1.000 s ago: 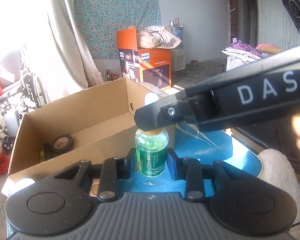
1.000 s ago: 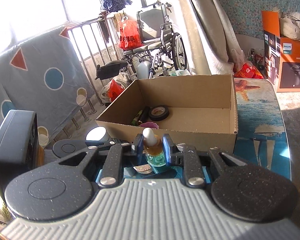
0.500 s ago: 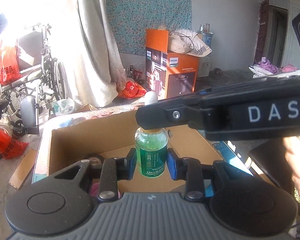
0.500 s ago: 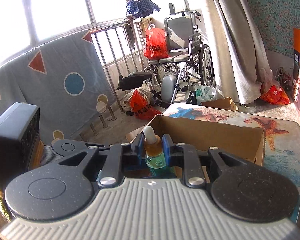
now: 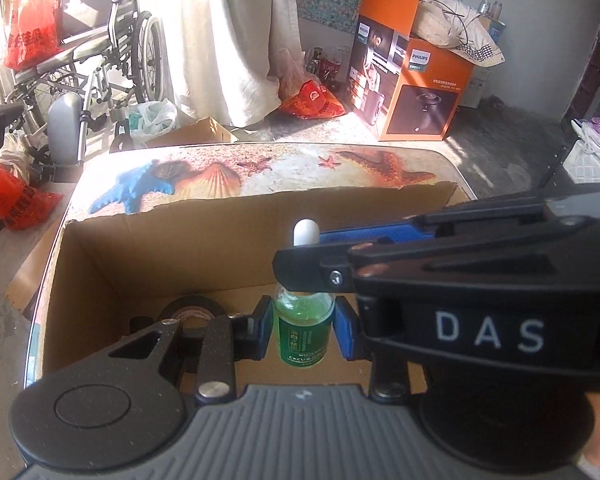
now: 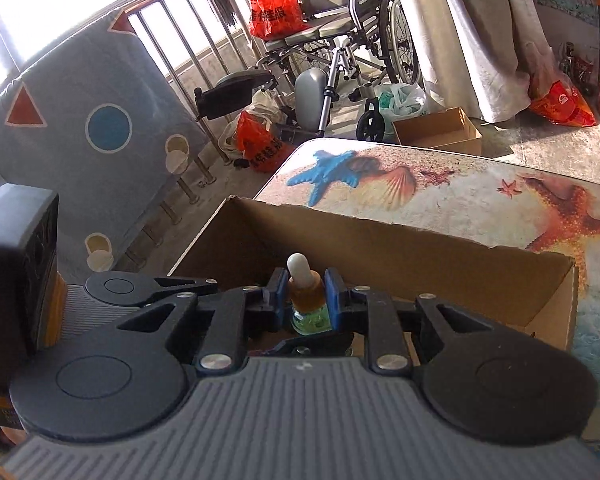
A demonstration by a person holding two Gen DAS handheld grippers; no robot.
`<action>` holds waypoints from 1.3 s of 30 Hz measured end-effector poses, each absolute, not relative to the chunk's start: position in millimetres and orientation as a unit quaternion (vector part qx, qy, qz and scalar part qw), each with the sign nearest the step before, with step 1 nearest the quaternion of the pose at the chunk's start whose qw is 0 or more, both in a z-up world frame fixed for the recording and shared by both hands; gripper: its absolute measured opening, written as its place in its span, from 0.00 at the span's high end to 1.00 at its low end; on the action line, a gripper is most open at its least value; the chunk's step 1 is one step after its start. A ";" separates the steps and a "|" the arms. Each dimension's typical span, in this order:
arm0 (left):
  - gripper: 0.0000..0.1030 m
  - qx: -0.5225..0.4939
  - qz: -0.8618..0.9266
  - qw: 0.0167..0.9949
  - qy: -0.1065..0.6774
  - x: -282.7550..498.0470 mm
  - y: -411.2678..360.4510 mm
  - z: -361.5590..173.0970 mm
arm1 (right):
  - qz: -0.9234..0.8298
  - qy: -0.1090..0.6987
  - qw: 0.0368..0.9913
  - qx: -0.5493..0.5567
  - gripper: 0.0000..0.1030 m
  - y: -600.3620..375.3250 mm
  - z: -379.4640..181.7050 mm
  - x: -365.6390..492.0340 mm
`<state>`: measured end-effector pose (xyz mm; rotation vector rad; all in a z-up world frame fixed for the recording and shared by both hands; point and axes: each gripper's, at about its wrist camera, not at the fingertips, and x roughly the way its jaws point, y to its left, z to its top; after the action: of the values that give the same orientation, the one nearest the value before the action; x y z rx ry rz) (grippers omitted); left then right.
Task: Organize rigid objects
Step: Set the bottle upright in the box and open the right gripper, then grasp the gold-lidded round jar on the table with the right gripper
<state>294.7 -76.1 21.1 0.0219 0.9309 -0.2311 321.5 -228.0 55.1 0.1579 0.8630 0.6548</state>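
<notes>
Two black speckled linkage grippers, left and right, each with round pivot discs, silver screw heads, blue pads on the fingers and a ribbed grey base, the right one's side lettered "DAS" in white in the left wrist view.

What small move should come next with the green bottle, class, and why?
Probably lower it to the box floor, beside the tape: the left gripper clamps the bottle body, the right gripper its neck, above the open box.
</notes>
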 end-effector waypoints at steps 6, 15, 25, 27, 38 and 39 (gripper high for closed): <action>0.68 0.012 -0.106 0.880 0.463 309.2 -77.4 8.7 | 0.303 0.432 0.847 0.063 0.84 -220.3 16.8 352.6; 0.59 0.014 -0.108 0.882 0.459 307.4 -80.3 10.7 | 0.305 0.419 0.853 0.061 0.84 -214.1 14.6 357.0; 0.40 -0.009 -0.122 0.900 0.419 248.7 -69.3 48.5 | 0.281 0.386 0.872 0.106 0.72 -259.5 64.9 293.4; 0.39 -0.012 -0.129 0.905 0.405 227.7 -65.7 59.8 | 0.289 0.373 0.873 0.127 0.69 -272.1 78.4 267.8; 0.32 0.012 -0.182 0.908 0.377 103.2 -46.7 59.3 | 0.300 0.341 0.867 0.205 0.56 -313.4 81.1 120.9; 0.32 0.019 -0.187 0.907 0.376 94.2 -47.7 54.3 | 0.298 0.344 0.864 0.216 0.55 -314.3 72.3 110.1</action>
<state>94.2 -47.7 54.3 0.0401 0.7757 -0.3867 110.1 -314.3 72.3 0.4519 0.7200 0.6239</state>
